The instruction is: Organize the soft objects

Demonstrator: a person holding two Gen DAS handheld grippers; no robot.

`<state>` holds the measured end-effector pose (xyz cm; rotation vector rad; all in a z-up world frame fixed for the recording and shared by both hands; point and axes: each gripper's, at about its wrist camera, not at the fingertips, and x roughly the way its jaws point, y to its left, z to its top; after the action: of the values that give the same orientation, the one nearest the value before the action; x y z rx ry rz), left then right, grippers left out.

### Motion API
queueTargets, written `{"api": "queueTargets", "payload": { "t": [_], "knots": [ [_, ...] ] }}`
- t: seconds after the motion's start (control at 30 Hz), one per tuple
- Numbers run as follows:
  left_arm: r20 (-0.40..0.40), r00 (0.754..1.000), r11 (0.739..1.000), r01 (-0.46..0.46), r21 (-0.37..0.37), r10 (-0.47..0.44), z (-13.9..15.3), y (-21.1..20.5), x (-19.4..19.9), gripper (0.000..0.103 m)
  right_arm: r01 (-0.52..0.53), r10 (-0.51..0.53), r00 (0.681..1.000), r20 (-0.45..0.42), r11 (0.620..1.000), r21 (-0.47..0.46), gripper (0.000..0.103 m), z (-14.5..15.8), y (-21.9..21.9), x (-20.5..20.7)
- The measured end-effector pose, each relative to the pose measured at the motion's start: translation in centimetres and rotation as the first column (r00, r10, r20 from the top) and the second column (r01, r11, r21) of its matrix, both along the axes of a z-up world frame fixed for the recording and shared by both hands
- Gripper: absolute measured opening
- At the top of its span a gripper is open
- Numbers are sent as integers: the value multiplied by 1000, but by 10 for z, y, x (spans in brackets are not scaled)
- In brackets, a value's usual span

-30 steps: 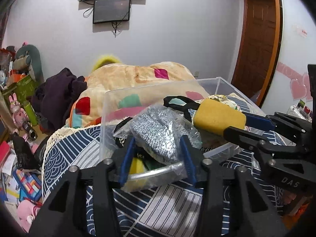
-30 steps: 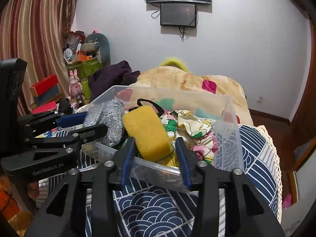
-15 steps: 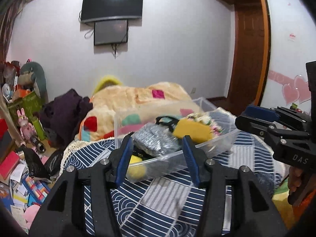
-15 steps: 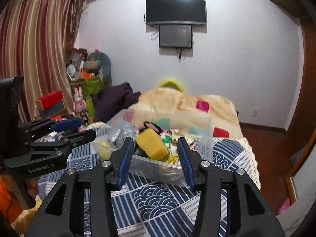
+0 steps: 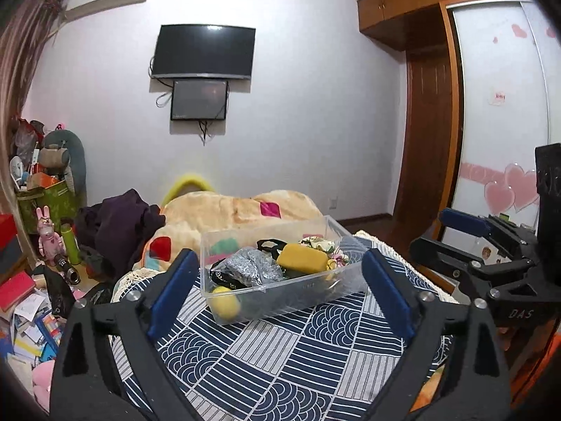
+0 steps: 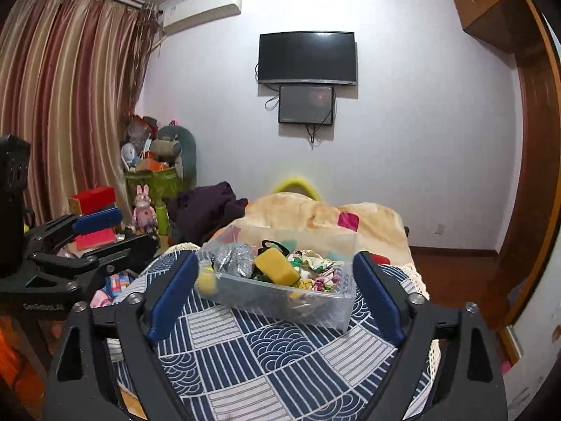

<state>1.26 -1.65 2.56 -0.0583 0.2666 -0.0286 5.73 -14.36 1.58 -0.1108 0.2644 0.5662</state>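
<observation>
A clear plastic bin (image 5: 315,284) (image 6: 326,312) stands on the blue and white patterned cloth (image 5: 280,358) (image 6: 266,358). In it lie a yellow sponge (image 5: 301,259) (image 6: 276,266), a silvery bag (image 5: 250,269) (image 6: 234,259), a floral cloth (image 5: 320,244) (image 6: 315,263), a black strap (image 5: 271,244) and a yellow ball (image 5: 224,302). My left gripper (image 5: 280,291) is open and empty, pulled back from the bin. My right gripper (image 6: 275,287) is open and empty, also back from the bin. Each gripper shows at the edge of the other's view.
Behind the bin lie a beige patterned blanket (image 5: 224,210) (image 6: 315,210) and dark purple clothes (image 5: 115,224). Toys, boxes and books crowd the floor at the left (image 5: 31,301). A wooden door (image 5: 427,140) is at the right; a TV (image 5: 205,52) hangs on the far wall.
One second ago the left gripper held the silvery bag and the right the yellow sponge over the bin. Both let go, opened wide and drew back; the items now lie in the bin.
</observation>
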Motion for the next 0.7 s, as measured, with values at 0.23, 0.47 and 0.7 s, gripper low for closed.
{"api": "queueTargets", "payload": {
  "t": [0.23, 0.47, 0.7],
  "knots": [
    [50, 999, 1000, -17, 15, 16, -4, -5, -17, 102, 25, -26, 999, 23, 999, 27, 102, -6, -2, -9],
    [53, 998, 1000, -20, 8, 19, -7, -3, -18, 103, 31, -32, 999, 31, 999, 25, 103, -9, -2, -13],
    [53, 998, 1000, -27, 16, 26, -10, -4, -16, 103, 31, -31, 999, 34, 999, 22, 103, -10, -4, -14]
  ]
}}
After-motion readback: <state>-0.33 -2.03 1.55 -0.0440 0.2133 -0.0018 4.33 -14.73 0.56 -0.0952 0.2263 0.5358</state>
